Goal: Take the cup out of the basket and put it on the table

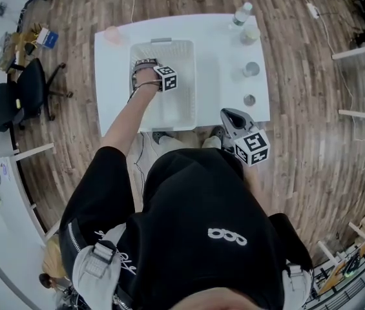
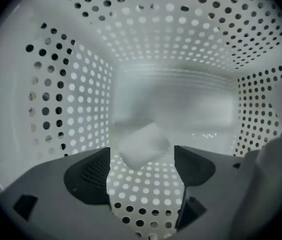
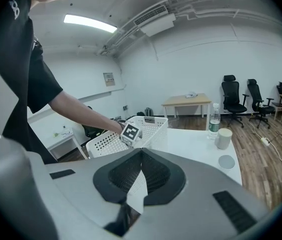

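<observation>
A white perforated basket (image 1: 163,42) stands mid-table on the white table (image 1: 218,50). My left gripper (image 1: 163,81) reaches down inside it, its marker cube above the rim. In the left gripper view, the left gripper (image 2: 141,155) is open, and a pale, blurred cup (image 2: 141,145) lies on the basket floor just ahead of its tips, untouched by either pad. The basket wall (image 2: 71,109) surrounds it. My right gripper (image 1: 237,118) hovers at the table's front right edge, shut and empty. From the right gripper view, the right gripper (image 3: 141,156) faces the basket (image 3: 150,129).
A water bottle (image 1: 241,13) and three small cups (image 1: 250,34) (image 1: 251,68) (image 1: 249,99) line the table's right side. A pink cup (image 1: 112,34) stands at the far left corner. Office chairs (image 1: 30,89) stand on the wooden floor to the left.
</observation>
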A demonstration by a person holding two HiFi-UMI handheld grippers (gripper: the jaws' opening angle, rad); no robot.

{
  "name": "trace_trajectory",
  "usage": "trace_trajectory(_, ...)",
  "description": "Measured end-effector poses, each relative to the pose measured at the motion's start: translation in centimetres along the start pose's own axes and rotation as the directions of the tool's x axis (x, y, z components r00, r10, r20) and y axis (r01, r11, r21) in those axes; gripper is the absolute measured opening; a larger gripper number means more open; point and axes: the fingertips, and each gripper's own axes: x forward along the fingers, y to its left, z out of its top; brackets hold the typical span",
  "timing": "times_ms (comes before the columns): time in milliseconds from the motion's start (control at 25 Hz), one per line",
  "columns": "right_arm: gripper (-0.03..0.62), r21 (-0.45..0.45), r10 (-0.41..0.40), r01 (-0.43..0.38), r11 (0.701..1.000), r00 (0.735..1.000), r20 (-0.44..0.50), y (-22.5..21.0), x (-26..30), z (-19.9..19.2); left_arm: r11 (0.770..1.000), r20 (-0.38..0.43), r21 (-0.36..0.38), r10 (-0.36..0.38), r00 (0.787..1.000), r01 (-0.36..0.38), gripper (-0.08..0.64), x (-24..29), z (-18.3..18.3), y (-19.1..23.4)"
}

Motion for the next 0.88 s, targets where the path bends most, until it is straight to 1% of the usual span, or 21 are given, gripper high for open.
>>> trace_trajectory(160,0.025,0.001,0.001,-0.001,1.000,1.000,-0.024,0.0,0.0,-0.6,0.999,-0.050,0.018,-0.036,0.998,0.037,0.394,1.7,-0.5,-0.2)
trace_trajectory(320,0.025,-0.002,-0.007,0.007,1.000,0.999,-0.050,-0.5,-0.4,-1.2,0.996,-0.055,0.002,-0.088,0.995,0.088,0.396,2.8,-0.3,-0.8)
trace_trajectory(480,0.025,0.010,-0.029,0.029,1.000,0.998,-0.058,-1.2,-0.9,-1.5,0.994,-0.062,-0.009,-0.110,0.992,0.110,0.410,3.4,-0.3,-0.8)
trace_trajectory(600,0.025,0.016,-0.039,0.040,0.999,0.997,-0.061,-1.5,-1.2,-1.8,0.991,-0.023,-0.049,-0.127,0.992,0.126,0.410,3.1,0.3,-0.9)
trace_trajectory(760,0.025,0.019,-0.040,0.042,0.999,0.997,-0.061,-1.5,-1.4,-2.1,0.978,0.079,-0.126,-0.159,0.984,0.168,0.410,2.2,1.8,-1.8)
trace_trajectory(880,0.025,0.018,-0.040,0.042,0.999,0.997,-0.059,-1.5,-1.5,-2.1,0.973,0.109,-0.161,-0.151,0.983,0.167,0.410,1.9,2.0,-2.0)
